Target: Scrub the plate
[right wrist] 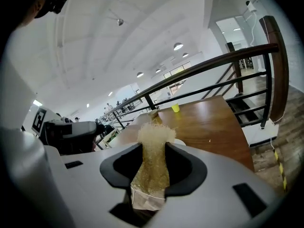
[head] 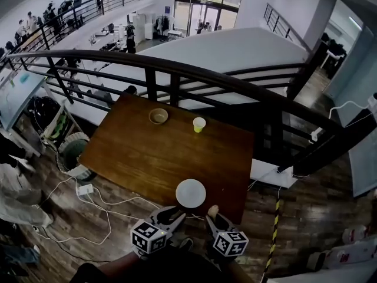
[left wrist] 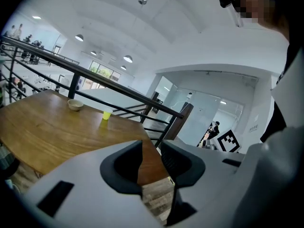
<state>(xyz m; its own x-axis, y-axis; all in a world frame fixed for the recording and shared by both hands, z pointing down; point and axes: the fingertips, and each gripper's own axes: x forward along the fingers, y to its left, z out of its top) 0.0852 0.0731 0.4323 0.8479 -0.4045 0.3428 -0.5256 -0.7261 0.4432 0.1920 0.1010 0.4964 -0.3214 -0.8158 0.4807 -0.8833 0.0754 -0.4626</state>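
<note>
Plate (head: pixel 191 193) at near edge of table (head: pixel 141 155), bowl (head: pixel 158 116) left of cup (head: pixel 199 124) at far edge, railing (head: pixel 177 69) behind

A brown wooden table (head: pixel 147 152) stood with its far edge close to a dark curved railing (head: pixel 194 74), wood grain showing across its top. Three things lay on it. A small tan bowl (head: pixel 158 116) sat upright near the far edge, and a yellow-green cup (head: pixel 199 124) stood upright near it, to its right. A round white plate (head: pixel 191 193) lay flat by the near edge, well apart from both.
</note>
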